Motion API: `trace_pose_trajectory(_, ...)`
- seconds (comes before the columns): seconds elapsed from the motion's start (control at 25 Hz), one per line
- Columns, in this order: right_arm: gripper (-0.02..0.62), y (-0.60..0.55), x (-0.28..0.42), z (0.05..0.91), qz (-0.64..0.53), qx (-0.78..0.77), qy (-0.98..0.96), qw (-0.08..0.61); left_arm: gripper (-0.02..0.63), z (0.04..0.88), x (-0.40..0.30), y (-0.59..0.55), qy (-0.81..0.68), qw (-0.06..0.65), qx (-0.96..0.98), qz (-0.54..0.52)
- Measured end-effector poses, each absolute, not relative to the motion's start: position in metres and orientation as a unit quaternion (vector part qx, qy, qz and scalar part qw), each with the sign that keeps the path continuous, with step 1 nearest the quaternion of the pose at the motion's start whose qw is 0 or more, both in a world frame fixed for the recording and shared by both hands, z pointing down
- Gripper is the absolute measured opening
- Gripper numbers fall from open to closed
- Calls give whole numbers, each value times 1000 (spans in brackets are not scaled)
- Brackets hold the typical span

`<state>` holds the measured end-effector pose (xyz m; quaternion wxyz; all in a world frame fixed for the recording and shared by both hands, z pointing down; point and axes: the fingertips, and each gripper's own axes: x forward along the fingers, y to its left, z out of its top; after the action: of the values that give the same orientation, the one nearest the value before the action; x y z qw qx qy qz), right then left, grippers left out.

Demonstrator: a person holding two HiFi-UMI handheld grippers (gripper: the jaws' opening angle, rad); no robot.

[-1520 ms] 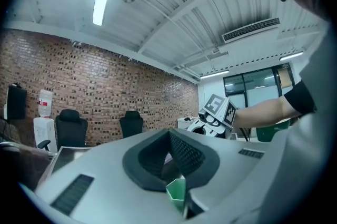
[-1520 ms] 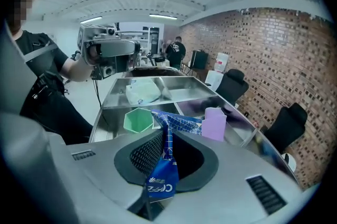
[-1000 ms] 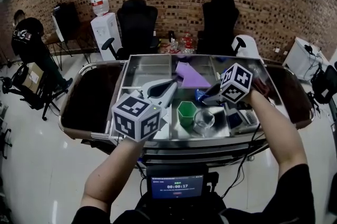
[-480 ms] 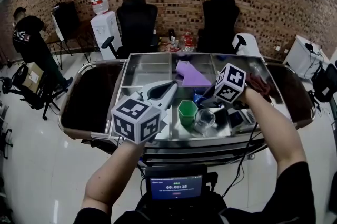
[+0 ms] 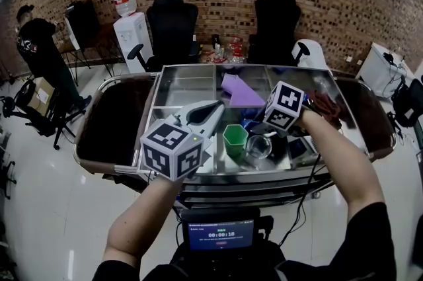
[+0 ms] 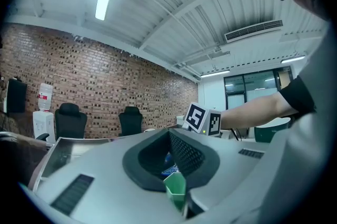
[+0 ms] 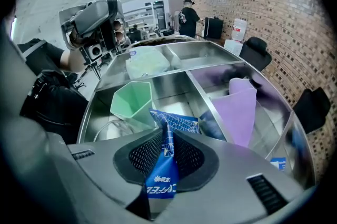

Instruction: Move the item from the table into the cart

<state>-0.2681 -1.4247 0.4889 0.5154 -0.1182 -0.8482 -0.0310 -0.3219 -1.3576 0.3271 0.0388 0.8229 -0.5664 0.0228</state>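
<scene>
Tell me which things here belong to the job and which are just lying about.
Job: blue packet, cart.
Lying about: green cup, glass, purple cloth, office chairs, water cooler.

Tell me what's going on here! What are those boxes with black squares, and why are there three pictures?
A person holds a grabbing tool in each hand, like big tongs. The checkered boxes are part of those tools. One picture comes from a camera on the person's head, looking down. The other two come from cameras riding on each tool, looking along its jaws. Below is a metal cart with a green cup, a clear glass and a purple cloth in it. The left gripper has its jaws together. The right gripper has a blue packet between its jaws, which have just been opening a little, over the cart.
</scene>
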Motion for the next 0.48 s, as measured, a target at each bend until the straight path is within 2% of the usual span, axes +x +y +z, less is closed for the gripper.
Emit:
trace_pose_trajectory(0.08, 60, -1426, -267, 490, -35, -114, -846, 519, 5, 327, -319, -1358, -564, 38, 824, 24)
trace_pose_trajectory(0.16, 97, -1427, -263, 493, -38, -113, -839, 531, 5, 325, -317, -1357, -562, 36, 826, 24)
trace_pose_trajectory(0.48, 97, -1429, -250, 494, -32, -100, -840, 532, 5, 324, -306, -1354, -556, 33, 830, 24)
